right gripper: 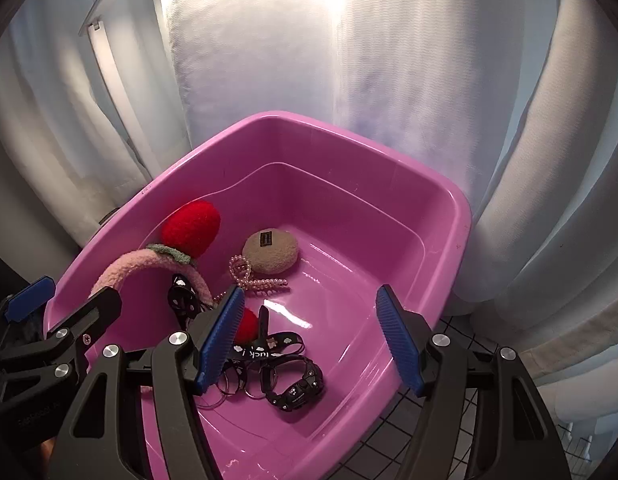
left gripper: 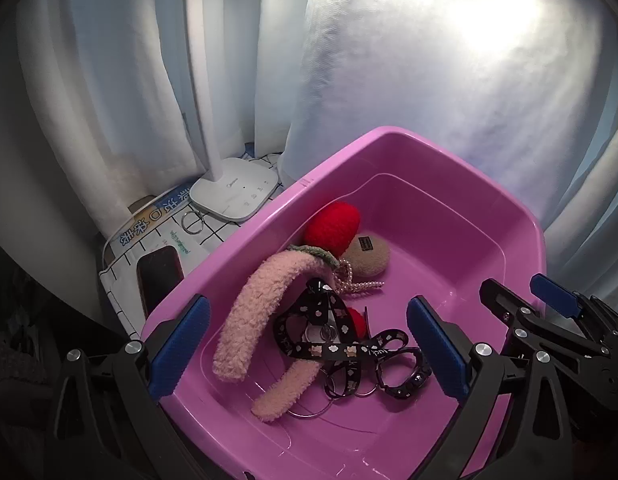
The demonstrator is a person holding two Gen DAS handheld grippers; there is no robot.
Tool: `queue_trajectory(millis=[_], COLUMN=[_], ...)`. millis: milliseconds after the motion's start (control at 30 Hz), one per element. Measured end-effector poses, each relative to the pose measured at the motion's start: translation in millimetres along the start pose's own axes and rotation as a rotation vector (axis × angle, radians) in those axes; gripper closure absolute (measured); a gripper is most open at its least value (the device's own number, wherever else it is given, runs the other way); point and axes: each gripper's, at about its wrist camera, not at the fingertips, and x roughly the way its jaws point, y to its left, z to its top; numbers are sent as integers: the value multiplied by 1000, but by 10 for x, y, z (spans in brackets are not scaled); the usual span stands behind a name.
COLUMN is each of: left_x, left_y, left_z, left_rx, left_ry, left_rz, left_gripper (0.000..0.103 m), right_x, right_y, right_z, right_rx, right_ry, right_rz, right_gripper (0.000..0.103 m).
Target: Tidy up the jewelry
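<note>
Right tool (right gripper: pixel 311 334) gapes empty over pink tub (right gripper: pixel 449 216) of trinkets.

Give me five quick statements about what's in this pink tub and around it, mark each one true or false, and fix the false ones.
1. The fuzzy pink headband lies inside the pink tub. True.
2. The left gripper is clamped on the headband. False: its fingers stand wide apart, holding nothing.
3. A black wristwatch lies on the tub floor. True.
4. The beige puff sits on the desk lamp base. False: it is in the tub.
5. The right gripper holds the pearl clip. False: its fingers are empty.
</note>
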Motion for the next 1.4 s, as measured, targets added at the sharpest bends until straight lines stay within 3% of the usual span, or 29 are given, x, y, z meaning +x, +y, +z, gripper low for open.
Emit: queue_trajectory(millis=[333, 1400], left_x=[-156, -311], left_y=[-70, -75], left_z=[-51, -46], left_rx=[23, 6], left_ry=[6, -6], left_rz=[77, 77], left_gripper=[6, 6], right_x=[-186, -390], right_y=[-53, -99], right_z=[-193, -278], right_rx=[28, 7], right_ry=[-6, -38], right_rz=[2, -17], right_gripper=[38, 38])
